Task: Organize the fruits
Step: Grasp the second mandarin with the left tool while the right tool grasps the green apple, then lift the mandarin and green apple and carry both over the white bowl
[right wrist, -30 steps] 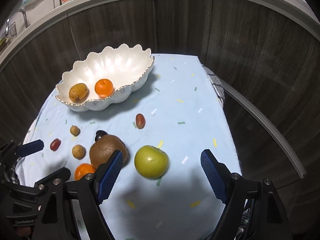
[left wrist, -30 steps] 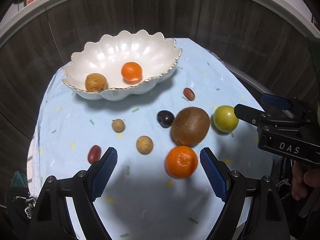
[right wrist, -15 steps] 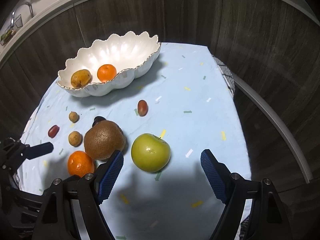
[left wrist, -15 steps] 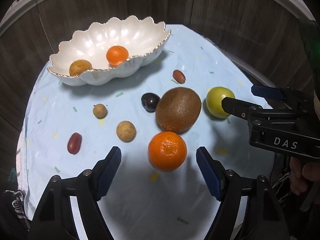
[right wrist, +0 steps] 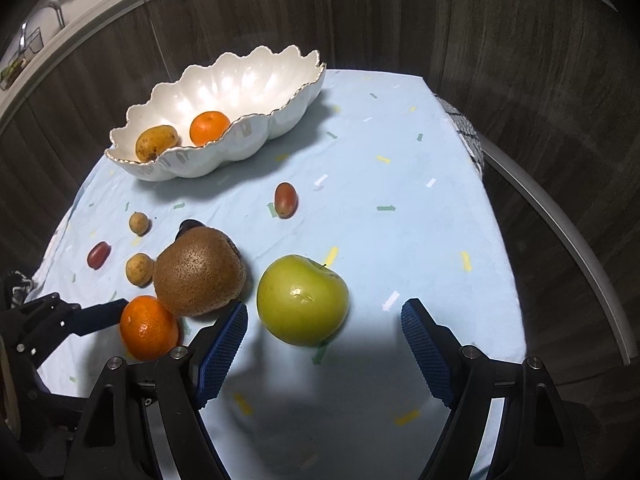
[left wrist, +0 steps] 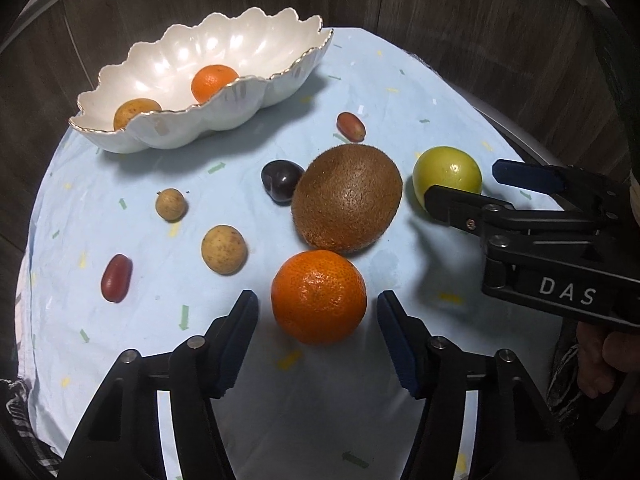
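1. Blue pads of the left tongs [left wrist: 318, 336] flank the loose orange [left wrist: 319, 297] in the left wrist view. The jaws have just been closing, yet a gap shows on both sides, so nothing is gripped. The orange lies on the table's pale blue cloth [left wrist: 400, 92], just in front of the kiwi [left wrist: 347, 198] and possibly touching it; the angle makes that hard to tell. To grip well, sink until the pads meet the orange's widest part, then squeeze without nudging the kiwi.

2. Seen from the right wrist view, the right tongs [right wrist: 324, 344] stand wide and released around the green apple [right wrist: 302, 299], which rests on the cloth beside the kiwi. The left pad is nearer the fruit, so centring before closing would help.

3. Both fruits belong, I judge, in the scalloped white bowl [right wrist: 280, 120] at the far edge, which already holds another orange [right wrist: 209, 128] and a yellowish fruit [right wrist: 156, 143].
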The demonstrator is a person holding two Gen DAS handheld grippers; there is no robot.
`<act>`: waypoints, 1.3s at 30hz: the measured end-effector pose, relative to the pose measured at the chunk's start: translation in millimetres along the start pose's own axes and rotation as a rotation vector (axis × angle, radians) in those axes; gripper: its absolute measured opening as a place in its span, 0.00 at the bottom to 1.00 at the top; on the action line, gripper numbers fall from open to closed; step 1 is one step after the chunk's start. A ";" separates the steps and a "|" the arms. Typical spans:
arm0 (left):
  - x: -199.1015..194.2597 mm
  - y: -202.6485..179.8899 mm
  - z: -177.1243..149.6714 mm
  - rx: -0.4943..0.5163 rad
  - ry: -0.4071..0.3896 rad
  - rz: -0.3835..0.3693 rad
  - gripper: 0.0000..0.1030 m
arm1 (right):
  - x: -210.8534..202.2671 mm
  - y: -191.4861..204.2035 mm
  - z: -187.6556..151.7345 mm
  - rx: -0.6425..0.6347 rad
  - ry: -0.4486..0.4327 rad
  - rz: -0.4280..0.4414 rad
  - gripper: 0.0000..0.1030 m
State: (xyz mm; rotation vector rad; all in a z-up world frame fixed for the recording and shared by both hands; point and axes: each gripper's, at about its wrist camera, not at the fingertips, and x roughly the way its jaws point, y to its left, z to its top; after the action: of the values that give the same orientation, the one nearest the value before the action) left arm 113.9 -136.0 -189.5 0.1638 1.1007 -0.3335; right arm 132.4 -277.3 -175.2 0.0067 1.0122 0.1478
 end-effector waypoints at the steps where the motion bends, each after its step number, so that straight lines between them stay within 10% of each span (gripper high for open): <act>1: 1.3 0.1 -0.1 -0.002 0.002 -0.001 0.55 | 2.1 0.6 0.5 0.000 0.002 0.003 0.77; 14: 4.9 2.8 1.5 -0.009 -0.016 -0.021 0.43 | 20.3 2.9 3.9 -0.001 0.025 0.040 0.49; 39: -27.4 15.0 1.9 -0.018 -0.089 -0.004 0.40 | -4.8 5.2 -2.9 0.019 0.001 0.017 0.48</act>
State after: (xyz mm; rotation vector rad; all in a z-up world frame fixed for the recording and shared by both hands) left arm 109.4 -117.4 -164.6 0.1297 1.0155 -0.3313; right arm 126.8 -273.0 -172.3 0.0324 1.0149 0.1532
